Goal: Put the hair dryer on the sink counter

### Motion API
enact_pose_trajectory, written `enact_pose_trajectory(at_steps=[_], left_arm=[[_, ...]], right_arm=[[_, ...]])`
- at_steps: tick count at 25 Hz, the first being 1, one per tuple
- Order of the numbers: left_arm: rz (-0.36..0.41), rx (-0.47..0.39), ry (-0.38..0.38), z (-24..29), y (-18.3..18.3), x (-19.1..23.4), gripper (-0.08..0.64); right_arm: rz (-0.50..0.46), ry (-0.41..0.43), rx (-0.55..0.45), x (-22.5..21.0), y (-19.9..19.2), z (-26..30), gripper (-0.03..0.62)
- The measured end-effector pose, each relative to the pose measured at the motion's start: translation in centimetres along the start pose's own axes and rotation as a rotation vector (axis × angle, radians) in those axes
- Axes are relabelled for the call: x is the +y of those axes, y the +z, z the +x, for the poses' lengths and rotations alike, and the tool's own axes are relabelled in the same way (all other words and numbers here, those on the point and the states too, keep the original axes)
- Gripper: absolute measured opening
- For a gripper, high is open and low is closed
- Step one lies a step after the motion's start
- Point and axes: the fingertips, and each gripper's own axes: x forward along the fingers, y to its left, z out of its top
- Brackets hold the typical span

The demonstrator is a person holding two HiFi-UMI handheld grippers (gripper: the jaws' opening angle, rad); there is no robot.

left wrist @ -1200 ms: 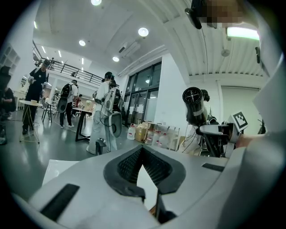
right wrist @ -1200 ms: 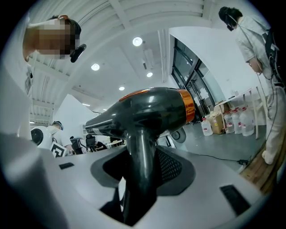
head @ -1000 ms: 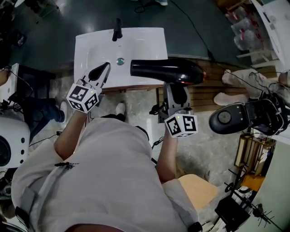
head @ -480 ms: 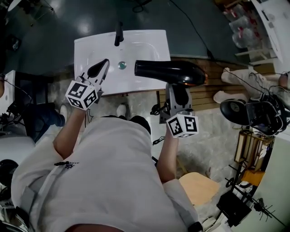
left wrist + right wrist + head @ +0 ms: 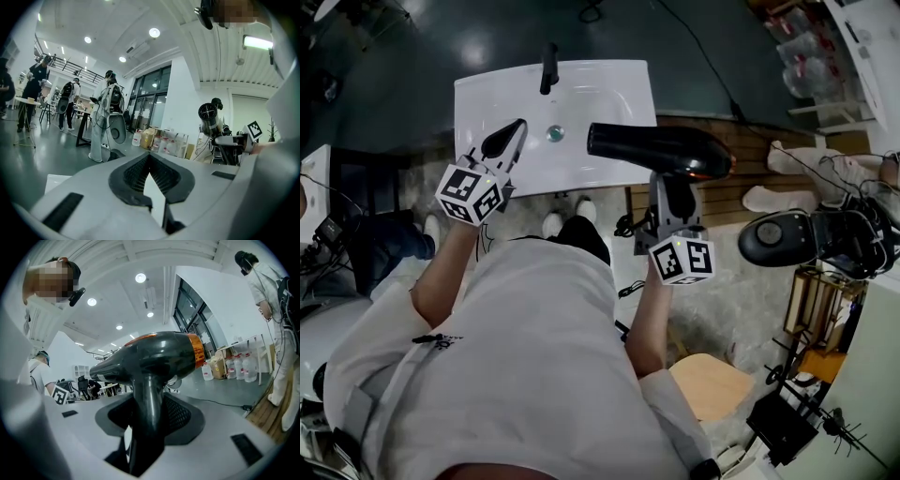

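1. Right gripper (image 5: 667,199) (image 5: 146,427): jaws clamped on the handle of the hair dryer (image 5: 656,150) (image 5: 150,357), standing fairly wide (the handle fills the gap).
2. Left gripper (image 5: 514,133) (image 5: 150,176): jaws together, nothing between them, tips over the left part of the sink (image 5: 600,94).
3. Dryer barrel lies crosswise. Its nozzle is over the sink's right side, and its orange-ringed rear hangs past the right edge, over the wooden slats (image 5: 741,159).
4. Bare white counter is left around the faucet (image 5: 547,67) and along the back rim. The drain (image 5: 555,134) sits between the two grippers.
5. Versus a second ago: same grip, and the dryer is at about the same spot on the right edge. The left gripper is slightly farther in over the basin.
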Motion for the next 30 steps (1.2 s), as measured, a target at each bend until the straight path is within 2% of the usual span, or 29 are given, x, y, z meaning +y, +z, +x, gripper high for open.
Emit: enact_pose_trajectory(at_steps=[4, 9, 16, 30], left_arm=[[-0.005, 0.004, -0.001, 0.2, -0.5, -0.5, 0.002], [0.030, 0.019, 0.007, 0.8, -1.7, -0.8, 0.002], [0.015, 0.023, 0.021, 3.2, -2.9, -0.2, 0.002], [-0.008, 0.048, 0.069, 9.3, -0.8, 0.9, 0.002]], right_arm=[[-0.006, -0.012, 0.014, -0.6, 0.0, 0.2, 0.179], [-0.016, 0.016, 0.012, -1.4, -0.9, 1.1, 0.179], [-0.026, 0.034, 0.048, -3.4, -2.6, 4.1, 0.179], [-0.016, 0.097, 0.126, -7.8, -2.2, 11.5, 0.179]])
